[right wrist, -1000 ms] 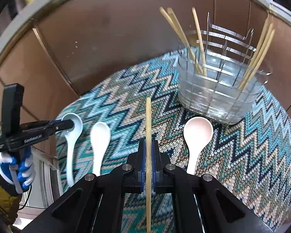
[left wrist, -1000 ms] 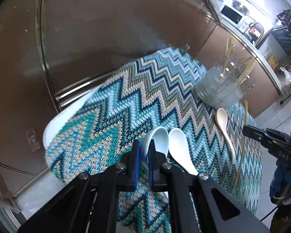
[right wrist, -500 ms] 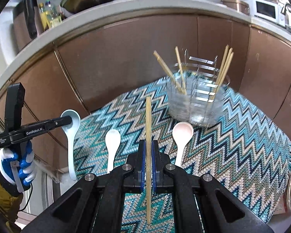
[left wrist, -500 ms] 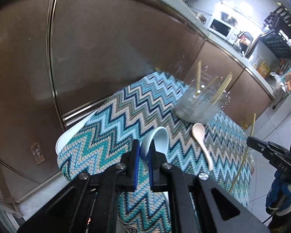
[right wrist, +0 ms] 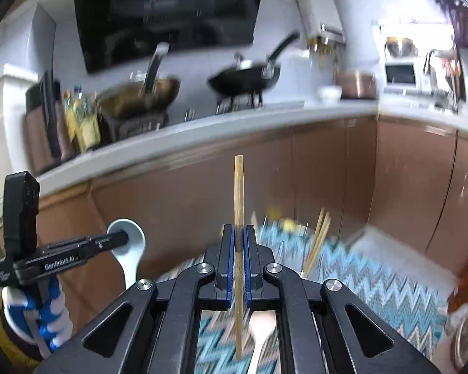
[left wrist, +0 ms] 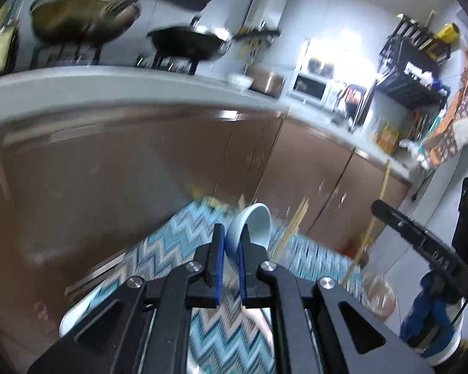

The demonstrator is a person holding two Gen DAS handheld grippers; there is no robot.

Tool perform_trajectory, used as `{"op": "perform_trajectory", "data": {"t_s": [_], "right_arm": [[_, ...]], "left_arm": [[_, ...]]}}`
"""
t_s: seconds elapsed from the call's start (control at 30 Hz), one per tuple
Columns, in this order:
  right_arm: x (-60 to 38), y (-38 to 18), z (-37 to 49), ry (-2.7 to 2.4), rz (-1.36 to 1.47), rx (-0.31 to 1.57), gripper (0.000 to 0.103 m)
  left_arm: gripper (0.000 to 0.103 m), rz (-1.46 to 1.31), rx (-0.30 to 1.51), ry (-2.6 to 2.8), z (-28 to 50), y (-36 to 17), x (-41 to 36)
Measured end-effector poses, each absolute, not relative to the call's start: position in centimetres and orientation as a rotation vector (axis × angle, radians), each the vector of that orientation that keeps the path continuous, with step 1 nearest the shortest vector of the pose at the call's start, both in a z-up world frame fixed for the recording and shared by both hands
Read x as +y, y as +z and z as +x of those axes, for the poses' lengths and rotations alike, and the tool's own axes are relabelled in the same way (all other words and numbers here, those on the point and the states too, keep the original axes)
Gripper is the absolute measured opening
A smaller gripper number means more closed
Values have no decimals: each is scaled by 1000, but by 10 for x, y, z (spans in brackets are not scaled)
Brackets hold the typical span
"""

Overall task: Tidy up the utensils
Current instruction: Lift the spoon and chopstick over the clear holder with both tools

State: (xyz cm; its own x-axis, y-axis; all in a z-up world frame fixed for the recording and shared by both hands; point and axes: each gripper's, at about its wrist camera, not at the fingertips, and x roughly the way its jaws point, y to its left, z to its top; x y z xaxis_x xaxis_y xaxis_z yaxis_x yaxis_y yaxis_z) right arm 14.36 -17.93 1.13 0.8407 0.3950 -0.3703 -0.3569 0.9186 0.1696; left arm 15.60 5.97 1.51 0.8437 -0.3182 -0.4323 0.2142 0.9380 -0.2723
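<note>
My left gripper (left wrist: 231,237) is shut on a light blue ceramic spoon (left wrist: 252,222), held up above the zigzag table mat (left wrist: 171,246). In the right wrist view the same gripper (right wrist: 124,237) shows at the left, spoon bowl (right wrist: 131,249) at its tip. My right gripper (right wrist: 239,233) is shut on a wooden chopstick (right wrist: 238,187) that stands upright between its pads. In the left wrist view it (left wrist: 379,210) hangs at the right with the chopstick (left wrist: 382,187). A blurred clear holder with chopsticks (right wrist: 318,237) stands on the mat; a pale pink spoon (right wrist: 262,327) lies below.
Brown cabinet fronts (right wrist: 327,171) rise just behind the table. The counter (right wrist: 202,137) above carries two pans (right wrist: 243,81), bottles and a microwave (right wrist: 401,73). A round glass item (left wrist: 377,293) sits near the mat's right edge. A gloved hand (right wrist: 46,311) holds the left gripper.
Both grippers have risen well above the table with the spoon and the chopstick still held. The views have tilted up, so the counter and pans now show and the mat sits low.
</note>
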Motion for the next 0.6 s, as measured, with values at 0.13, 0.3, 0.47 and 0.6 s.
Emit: {"op": "perform_trajectory", "data": {"t_s": [0.13,0.3,0.47,0.6], "right_arm": [[-185,26,175,361,113,302,6],[-186,16,220,316,108,245,6],[-186,-14,255,292,107,250,6],[-186,-45,268,266,94,268,6]], "left_arm": [[7,-184,390,-232,187,30,29],[7,-87,307,-123,227,19,-12],[7,-82,292,-70,261,-10,-28],[7,-85,273,-43,272,-31,-37]]}}
